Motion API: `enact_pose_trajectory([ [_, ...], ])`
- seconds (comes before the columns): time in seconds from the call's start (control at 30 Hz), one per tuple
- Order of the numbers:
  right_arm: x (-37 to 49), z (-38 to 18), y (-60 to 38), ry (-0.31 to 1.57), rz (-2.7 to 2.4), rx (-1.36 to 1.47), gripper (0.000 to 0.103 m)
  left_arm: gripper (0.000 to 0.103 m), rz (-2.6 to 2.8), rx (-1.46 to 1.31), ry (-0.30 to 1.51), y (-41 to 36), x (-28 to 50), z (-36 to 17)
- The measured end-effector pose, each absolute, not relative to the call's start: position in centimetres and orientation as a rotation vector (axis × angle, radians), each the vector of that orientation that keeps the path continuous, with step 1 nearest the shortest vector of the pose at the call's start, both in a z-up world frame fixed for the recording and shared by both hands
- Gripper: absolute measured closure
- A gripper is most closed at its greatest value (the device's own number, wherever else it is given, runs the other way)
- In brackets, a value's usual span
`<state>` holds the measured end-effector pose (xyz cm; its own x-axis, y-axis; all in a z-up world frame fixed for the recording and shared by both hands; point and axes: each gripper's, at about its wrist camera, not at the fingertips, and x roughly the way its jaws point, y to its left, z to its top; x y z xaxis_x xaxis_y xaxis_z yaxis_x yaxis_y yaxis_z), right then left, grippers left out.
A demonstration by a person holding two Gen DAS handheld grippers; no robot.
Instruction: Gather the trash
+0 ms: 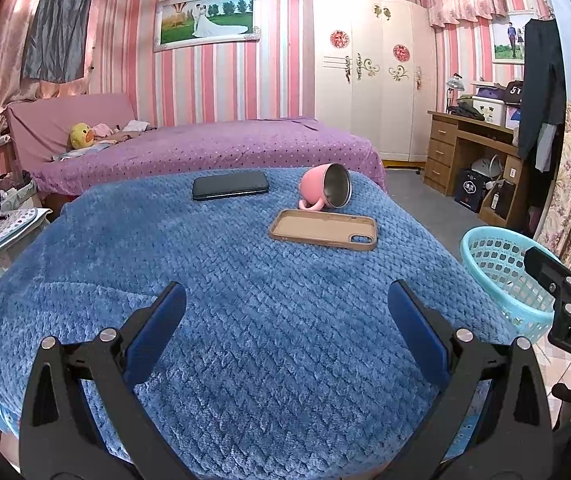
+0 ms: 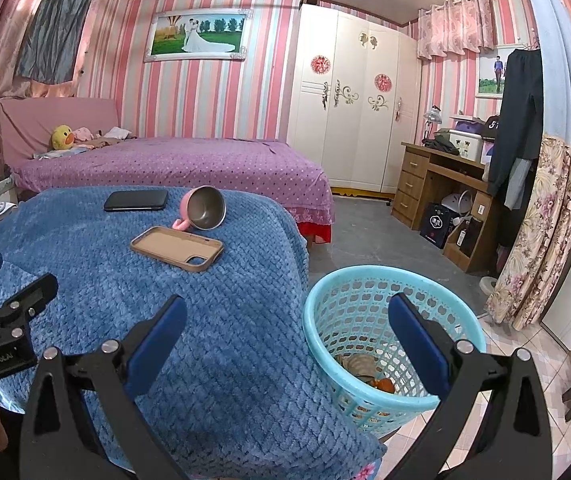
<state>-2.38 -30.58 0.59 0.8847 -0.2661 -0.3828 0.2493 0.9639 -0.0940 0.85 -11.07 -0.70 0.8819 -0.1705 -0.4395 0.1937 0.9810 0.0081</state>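
Both the left hand-held gripper (image 1: 285,320) and right hand-held gripper (image 2: 287,330) are hanging apart, empty; trash (image 2: 365,372) is sitting inside the basket (image 2: 461,312), beside the blue-blanketed worktop (image 2: 189,320) — nothing obviously left, so I'm scanning before grabbing

Left wrist view: low over the near edge of the blue-blanketed table (image 1: 245,280), facing the far bed (image 1: 205,152).
Right wrist view: at the table's right edge, above the basket (image 2: 325,308).
Shared: table (image 2: 205,320), basket (image 1: 481,248), wardrobe (image 1: 365,68).
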Motion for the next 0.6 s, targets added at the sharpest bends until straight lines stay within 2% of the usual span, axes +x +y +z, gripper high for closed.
enact_pose_trajectory([
  [0.6, -1.86, 0.34, -31.05, 0.409, -0.279, -0.043, 0.005, 0.005, -0.19, 0.051, 0.449, -11.02, 0.69, -0.56],
])
